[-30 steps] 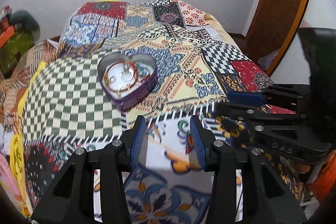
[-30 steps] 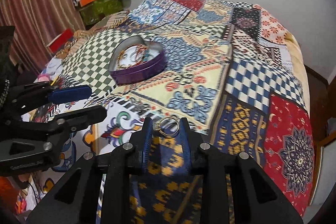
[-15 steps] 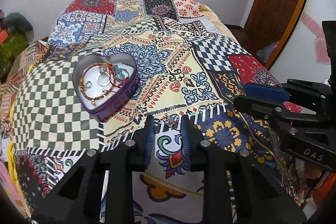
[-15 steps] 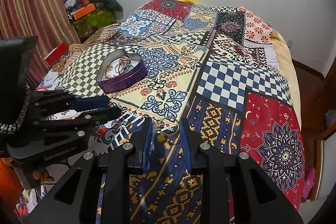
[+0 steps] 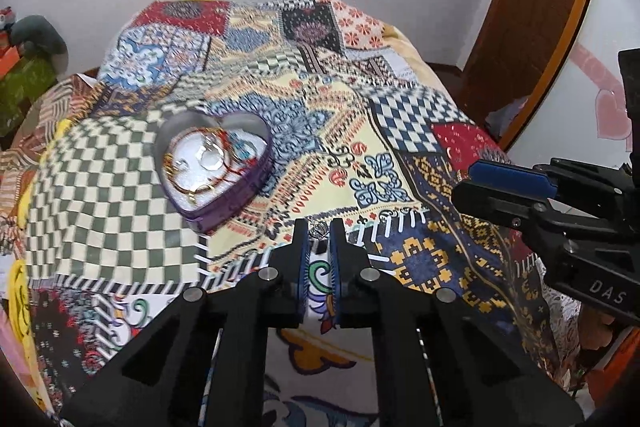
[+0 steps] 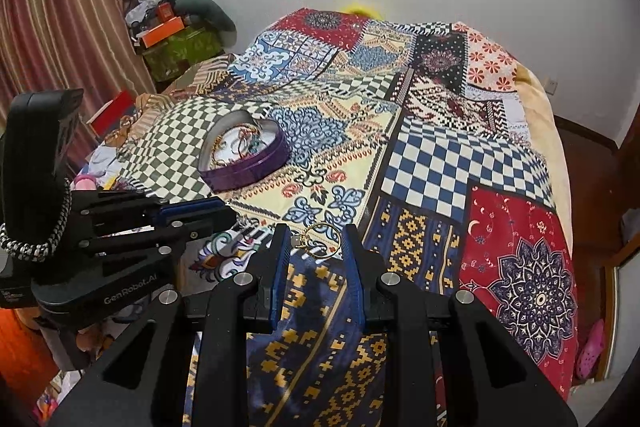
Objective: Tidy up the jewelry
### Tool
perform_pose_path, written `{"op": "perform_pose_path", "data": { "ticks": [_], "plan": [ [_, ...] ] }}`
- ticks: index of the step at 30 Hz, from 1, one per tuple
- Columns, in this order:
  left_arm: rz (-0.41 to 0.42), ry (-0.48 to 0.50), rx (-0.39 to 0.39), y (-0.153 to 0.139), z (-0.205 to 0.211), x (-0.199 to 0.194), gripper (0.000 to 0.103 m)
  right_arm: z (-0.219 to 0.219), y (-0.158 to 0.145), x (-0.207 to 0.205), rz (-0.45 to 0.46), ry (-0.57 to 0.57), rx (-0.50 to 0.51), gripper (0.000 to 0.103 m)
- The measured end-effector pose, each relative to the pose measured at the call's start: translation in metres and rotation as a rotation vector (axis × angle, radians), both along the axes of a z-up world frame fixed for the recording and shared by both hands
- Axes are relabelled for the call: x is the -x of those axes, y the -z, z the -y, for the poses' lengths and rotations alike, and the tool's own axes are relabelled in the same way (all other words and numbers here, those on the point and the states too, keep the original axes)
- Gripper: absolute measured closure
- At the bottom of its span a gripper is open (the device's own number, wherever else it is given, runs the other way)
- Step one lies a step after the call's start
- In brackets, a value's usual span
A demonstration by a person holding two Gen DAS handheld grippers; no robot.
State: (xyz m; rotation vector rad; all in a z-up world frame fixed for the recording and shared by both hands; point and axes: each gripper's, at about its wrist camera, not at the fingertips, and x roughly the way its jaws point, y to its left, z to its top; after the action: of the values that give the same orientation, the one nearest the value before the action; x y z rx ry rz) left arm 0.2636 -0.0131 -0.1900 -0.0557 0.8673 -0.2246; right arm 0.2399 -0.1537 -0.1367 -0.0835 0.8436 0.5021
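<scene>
A purple heart-shaped tin sits open on the patchwork bedspread, with bangles and rings inside; it also shows in the right wrist view. My left gripper is shut on a small silver ring, held above the spread, right of the tin. My right gripper is shut on a gold ring, held above the spread, nearer than the tin. Each gripper shows in the other's view: the right one and the left one.
The bed fills both views, with a white wall behind. Boxes and clutter stand at the far left by a striped curtain. A wooden door is at the right.
My left gripper has closed on the small silver ring and lifted it off the spread. My right gripper has kept hold of the gold ring and pulled back from the tin.
</scene>
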Motion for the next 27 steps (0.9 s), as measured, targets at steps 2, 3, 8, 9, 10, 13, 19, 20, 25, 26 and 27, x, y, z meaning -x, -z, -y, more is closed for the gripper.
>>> {"op": "perform_pose_path", "data": {
  "ticks": [2,3,8,9,10,13,19,20,25,26,27],
  "plan": [
    [0.021,-0.006,-0.001,-0.008,-0.004,0.005,0.095,-0.001,-0.006,0.002,0.011,0.002,-0.004,0.079],
    [0.034,-0.012,-0.003,-0.014,-0.007,0.008,0.095,-0.002,-0.009,0.002,0.017,0.003,-0.005,0.079],
    [0.098,-0.038,-0.015,-0.037,-0.021,0.02,0.095,-0.009,-0.022,0.006,0.047,0.003,-0.014,0.079],
    [0.109,-0.044,-0.016,-0.041,-0.024,0.022,0.095,-0.011,-0.025,0.006,0.053,0.002,-0.016,0.079],
    [0.122,-0.051,-0.019,-0.045,-0.027,0.025,0.095,-0.013,-0.028,0.007,0.059,0.002,-0.017,0.079],
    [0.152,-0.069,-0.018,-0.056,-0.036,0.031,0.095,-0.02,-0.035,0.007,0.075,-0.001,-0.022,0.079],
    [0.197,-0.108,-0.012,-0.07,-0.055,0.037,0.095,-0.031,-0.05,0.006,0.108,-0.007,-0.044,0.079],
    [0.202,-0.114,-0.008,-0.071,-0.058,0.037,0.095,-0.034,-0.052,0.005,0.114,-0.009,-0.05,0.079],
    [0.223,-0.14,0.003,-0.075,-0.073,0.034,0.095,-0.046,-0.061,0.001,0.136,-0.018,-0.069,0.079],
    [0.226,-0.145,0.004,-0.076,-0.076,0.033,0.095,-0.047,-0.061,0.001,0.139,-0.02,-0.072,0.079],
    [0.23,-0.149,0.004,-0.076,-0.079,0.033,0.095,-0.05,-0.063,0.0,0.144,-0.022,-0.076,0.079]
  ]
}}
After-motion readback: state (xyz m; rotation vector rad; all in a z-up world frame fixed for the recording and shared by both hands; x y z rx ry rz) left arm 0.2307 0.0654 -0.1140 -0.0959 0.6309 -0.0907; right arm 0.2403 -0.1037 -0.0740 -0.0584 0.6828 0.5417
